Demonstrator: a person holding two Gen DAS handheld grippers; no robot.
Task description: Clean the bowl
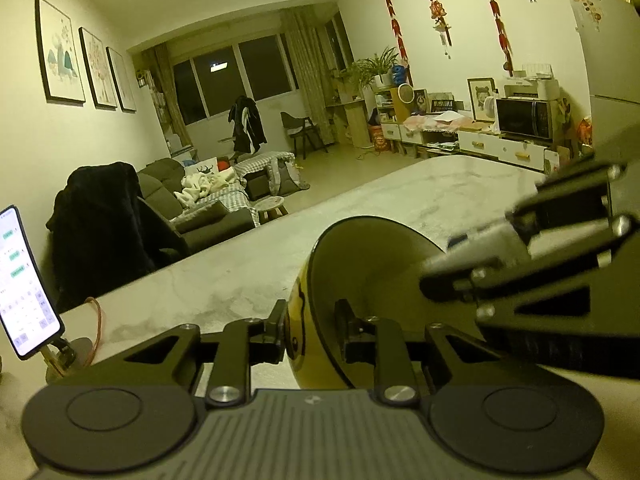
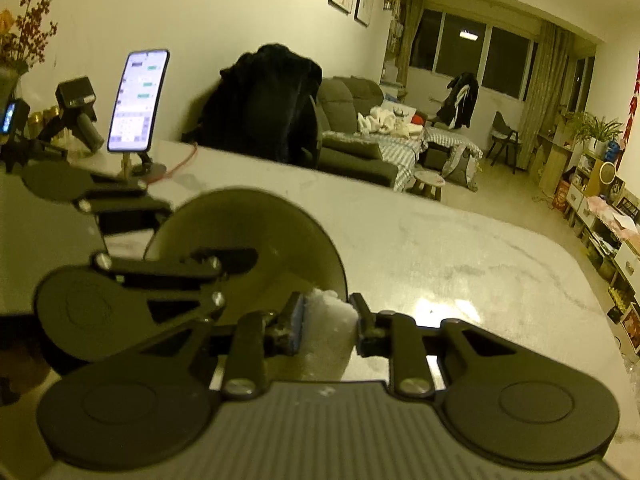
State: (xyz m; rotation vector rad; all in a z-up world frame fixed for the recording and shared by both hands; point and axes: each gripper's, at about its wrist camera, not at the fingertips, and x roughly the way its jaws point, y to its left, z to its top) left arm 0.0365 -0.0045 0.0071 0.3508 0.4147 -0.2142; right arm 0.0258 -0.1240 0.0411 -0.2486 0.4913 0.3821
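My left gripper (image 1: 310, 330) is shut on the rim of a bowl (image 1: 360, 264) that is yellow outside and dark inside, held tilted on edge above the marble table (image 1: 224, 280). One finger is outside the wall, one inside. My right gripper (image 2: 329, 320) is shut on a crumpled white tissue wad (image 2: 334, 312) at the bowl's (image 2: 264, 228) lower rim. In the left wrist view the right gripper (image 1: 440, 276) reaches into the bowl from the right. In the right wrist view the left gripper (image 2: 168, 236) holds the bowl's left edge.
A lit phone (image 2: 138, 100) on a stand with an orange cable stands at the table's left end, also in the left wrist view (image 1: 24, 280). A chair draped with a dark coat (image 2: 264, 104) is behind the table. Camera gear (image 2: 76, 116) sits far left. Sofa and living room lie beyond.
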